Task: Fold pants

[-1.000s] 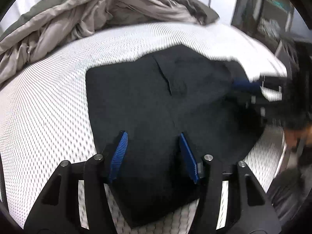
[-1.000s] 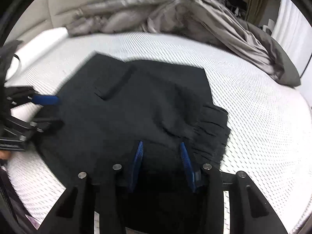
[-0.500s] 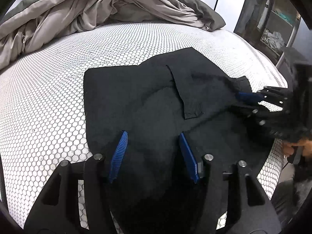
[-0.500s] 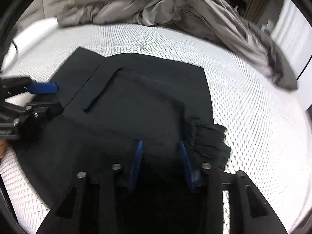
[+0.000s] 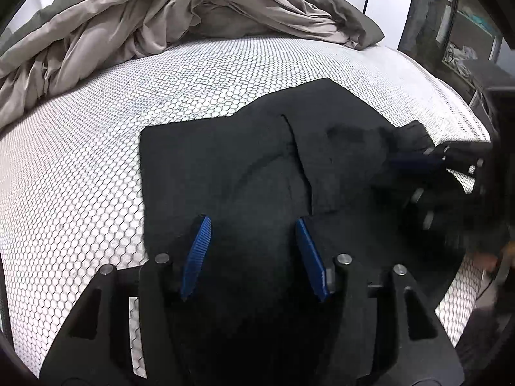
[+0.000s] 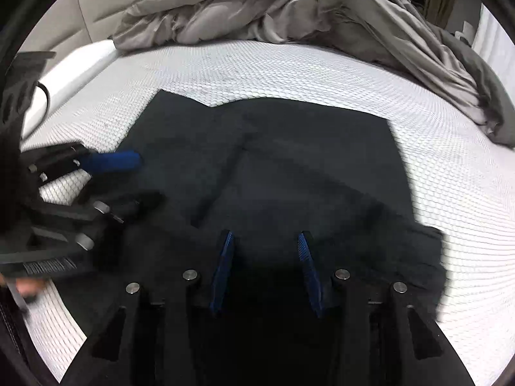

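Black pants (image 5: pixel 244 167) lie folded on the white honeycomb mattress (image 5: pixel 80 177); in the right wrist view the pants (image 6: pixel 289 160) fill the middle, with the gathered waistband at the right. My left gripper (image 5: pixel 252 225) is open over the near edge of the cloth. My right gripper (image 6: pixel 265 238) is open, its blue fingers low over the cloth. Whether either one touches the fabric is unclear. The right gripper shows at the right edge of the left wrist view (image 5: pixel 428 160), and the left gripper at the left edge of the right wrist view (image 6: pixel 109 160).
A crumpled grey-beige duvet (image 5: pixel 161 25) is heaped along the far side of the bed, also in the right wrist view (image 6: pixel 289 9). The mattress edge (image 5: pixel 463 122) drops off at the right. A shelf unit (image 5: pixel 466 32) stands beyond it.
The pants have been smoothed flatter and the fold edge has shifted. Both grippers have moved slightly over the cloth and stay open.
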Demonstrator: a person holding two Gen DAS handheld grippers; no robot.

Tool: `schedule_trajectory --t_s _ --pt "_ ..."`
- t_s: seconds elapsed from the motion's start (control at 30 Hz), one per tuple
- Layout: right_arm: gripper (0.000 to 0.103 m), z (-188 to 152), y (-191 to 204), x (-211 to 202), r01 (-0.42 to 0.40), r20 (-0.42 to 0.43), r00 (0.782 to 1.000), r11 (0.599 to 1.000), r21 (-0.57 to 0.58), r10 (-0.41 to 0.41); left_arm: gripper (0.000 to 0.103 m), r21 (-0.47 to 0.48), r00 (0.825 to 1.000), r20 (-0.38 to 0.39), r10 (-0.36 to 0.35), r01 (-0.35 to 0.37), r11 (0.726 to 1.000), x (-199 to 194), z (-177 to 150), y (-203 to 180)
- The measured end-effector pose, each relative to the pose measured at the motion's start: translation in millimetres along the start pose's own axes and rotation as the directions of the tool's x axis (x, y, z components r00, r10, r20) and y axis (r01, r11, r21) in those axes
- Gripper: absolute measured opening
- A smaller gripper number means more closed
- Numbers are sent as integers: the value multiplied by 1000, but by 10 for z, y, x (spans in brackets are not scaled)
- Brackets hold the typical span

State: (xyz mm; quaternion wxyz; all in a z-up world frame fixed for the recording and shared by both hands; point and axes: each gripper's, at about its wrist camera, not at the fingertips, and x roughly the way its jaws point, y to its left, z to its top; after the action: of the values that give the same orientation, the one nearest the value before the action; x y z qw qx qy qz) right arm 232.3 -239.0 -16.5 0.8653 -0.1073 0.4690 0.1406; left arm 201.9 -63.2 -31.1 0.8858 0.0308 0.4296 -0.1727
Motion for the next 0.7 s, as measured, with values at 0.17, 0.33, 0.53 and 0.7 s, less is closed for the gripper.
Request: schedule_trajectory --t_s 0.17,0.33,0.53,0.7 --pt "36 -99 -269 -142 -84 47 996 992 94 80 52 -80 1000 -19 -9 8 997 -160 32 145" --pt "36 136 -145 -215 -137 124 985 976 167 117 52 -109 996 88 10 0 994 -252 240 148" --pt "36 355 239 194 -128 12 992 988 87 128 52 -122 1000 13 4 -3 993 206 240 188" --pt "33 192 -20 85 105 -35 994 993 54 -103 53 -84 1000 -7 9 -10 996 126 102 255"
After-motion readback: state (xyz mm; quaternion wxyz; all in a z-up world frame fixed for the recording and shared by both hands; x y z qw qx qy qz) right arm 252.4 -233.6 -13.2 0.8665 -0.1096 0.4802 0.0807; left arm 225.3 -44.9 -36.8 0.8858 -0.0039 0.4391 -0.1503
